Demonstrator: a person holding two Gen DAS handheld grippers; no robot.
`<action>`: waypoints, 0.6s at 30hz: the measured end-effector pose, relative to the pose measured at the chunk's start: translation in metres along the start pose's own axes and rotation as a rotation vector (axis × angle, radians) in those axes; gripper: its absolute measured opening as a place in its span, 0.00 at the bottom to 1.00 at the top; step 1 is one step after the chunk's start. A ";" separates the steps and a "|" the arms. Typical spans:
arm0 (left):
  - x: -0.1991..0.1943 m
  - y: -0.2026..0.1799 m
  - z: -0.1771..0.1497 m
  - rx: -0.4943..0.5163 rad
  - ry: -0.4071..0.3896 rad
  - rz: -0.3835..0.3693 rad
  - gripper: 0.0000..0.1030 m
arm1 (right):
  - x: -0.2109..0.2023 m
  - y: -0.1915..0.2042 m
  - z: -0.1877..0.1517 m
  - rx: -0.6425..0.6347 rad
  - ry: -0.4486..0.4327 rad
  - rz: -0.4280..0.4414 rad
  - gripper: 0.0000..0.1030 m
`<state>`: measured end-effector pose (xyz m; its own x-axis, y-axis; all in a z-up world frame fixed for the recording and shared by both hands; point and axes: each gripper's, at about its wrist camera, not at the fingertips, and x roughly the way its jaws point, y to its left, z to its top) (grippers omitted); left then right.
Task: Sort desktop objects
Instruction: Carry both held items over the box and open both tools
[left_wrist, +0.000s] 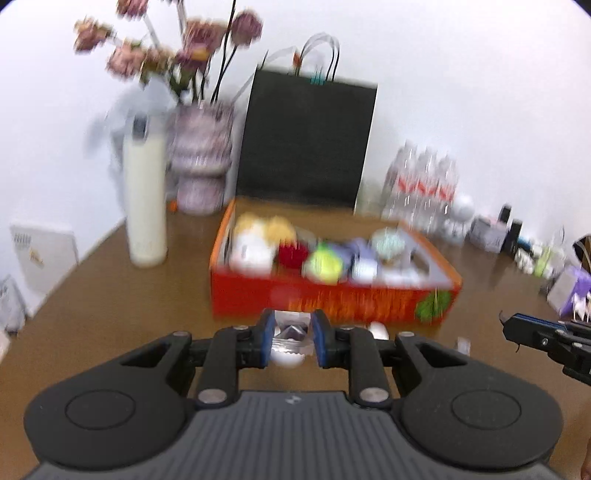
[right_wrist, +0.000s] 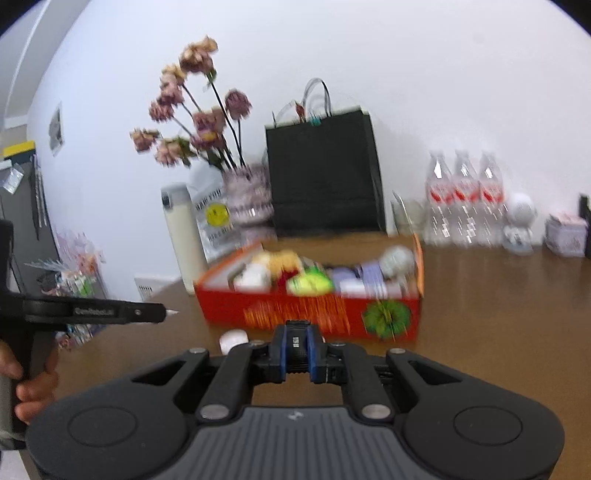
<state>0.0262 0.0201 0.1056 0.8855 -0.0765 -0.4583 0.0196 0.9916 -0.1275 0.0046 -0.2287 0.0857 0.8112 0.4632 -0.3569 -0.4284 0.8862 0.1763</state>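
Both grippers were loaded and carrying toward the red box (left_wrist: 332, 299), which sat near the middle of the worktop (left_wrist: 110, 295), already heaped with small soft toys and packets. The left gripper (left_wrist: 293, 341) was narrowed on a small clear packet (left_wrist: 290, 334) with something dark inside, its blue pads (left_wrist: 268, 332) pressing on either side. The right gripper (right_wrist: 295, 347) was nearly closed on a small black block (right_wrist: 296, 345); what that block was I could not make out through the blur. A white round cap (right_wrist: 233, 339) lay on the worktop just in front of the box's near wall, not yet collected. By my reckoning this was the carry-to-box step, with sorting well along. The next move looked to call for lifting each load clear over the near wall, opening above a free spot among the contents, and keeping the two grippers apart while doing so.
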 end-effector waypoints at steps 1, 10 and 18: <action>0.003 0.001 0.011 0.003 -0.023 -0.008 0.22 | 0.005 0.000 0.011 -0.008 -0.013 0.000 0.10; 0.077 0.006 0.095 0.003 -0.070 -0.078 0.22 | 0.092 -0.016 0.104 -0.040 -0.026 0.005 0.10; 0.179 0.011 0.090 -0.001 0.123 -0.073 0.22 | 0.185 -0.063 0.117 0.066 0.131 -0.023 0.10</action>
<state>0.2265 0.0265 0.1014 0.8180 -0.1611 -0.5523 0.0820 0.9828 -0.1653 0.2284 -0.1980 0.1161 0.7598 0.4411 -0.4776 -0.3796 0.8974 0.2248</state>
